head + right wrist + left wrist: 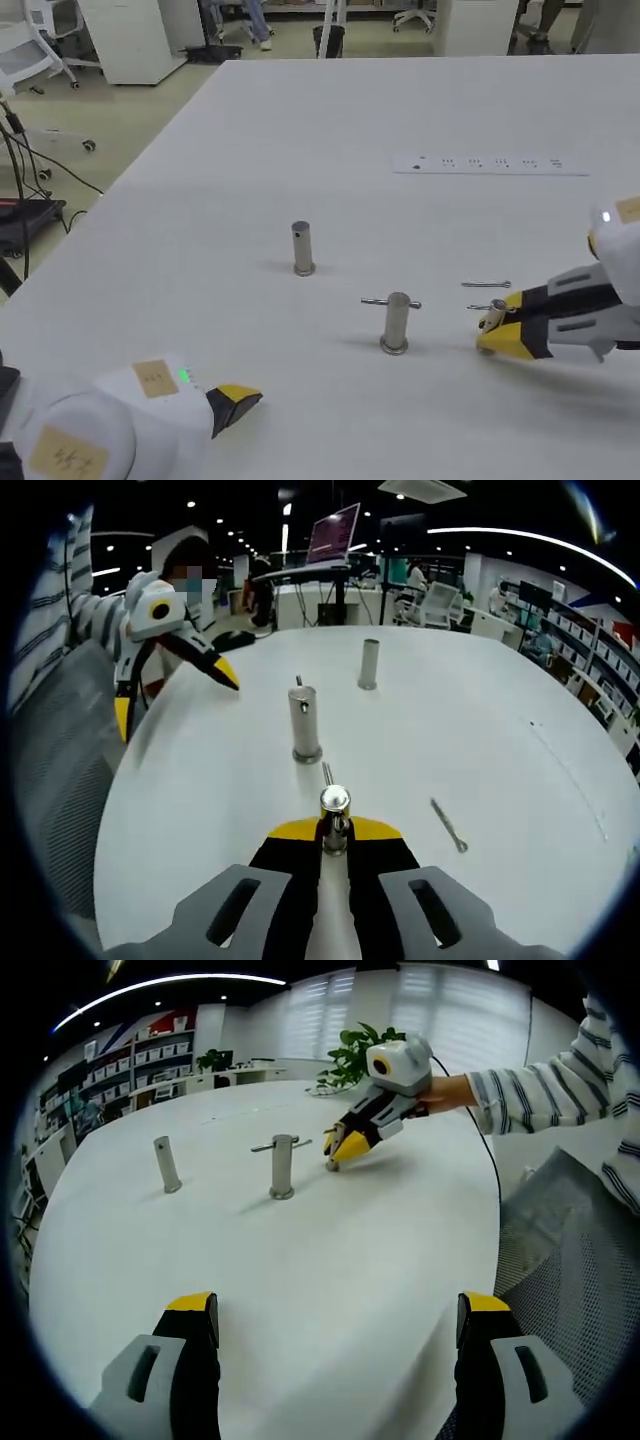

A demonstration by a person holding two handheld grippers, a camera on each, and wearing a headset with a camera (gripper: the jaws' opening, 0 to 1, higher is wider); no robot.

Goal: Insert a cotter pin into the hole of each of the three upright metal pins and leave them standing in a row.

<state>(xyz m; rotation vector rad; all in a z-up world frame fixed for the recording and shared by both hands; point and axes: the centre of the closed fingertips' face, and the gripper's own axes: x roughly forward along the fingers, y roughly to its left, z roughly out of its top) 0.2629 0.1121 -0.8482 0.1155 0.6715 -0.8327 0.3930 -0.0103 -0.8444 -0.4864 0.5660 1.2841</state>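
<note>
Three metal pins stand on the white table (300, 130). The far pin (303, 248) (166, 1163) (369, 664) has no cotter pin in it. A cotter pin (390, 302) sits crosswise through the middle pin (396, 322) (281, 1167) (304, 724). My right gripper (492, 325) (334, 830) is shut on the third pin (334, 808), which also carries a cotter pin (493, 307). One loose cotter pin (487, 285) (448, 825) lies on the table beside it. My left gripper (238, 400) (335, 1330) is open with nothing between its fingers, near the table's front left.
A white strip with dark marks (490, 165) lies flat at the back right of the table. Office chairs and cabinets (120, 35) stand on the floor beyond the far edge. A person's striped sleeve (560, 1085) is in the left gripper view.
</note>
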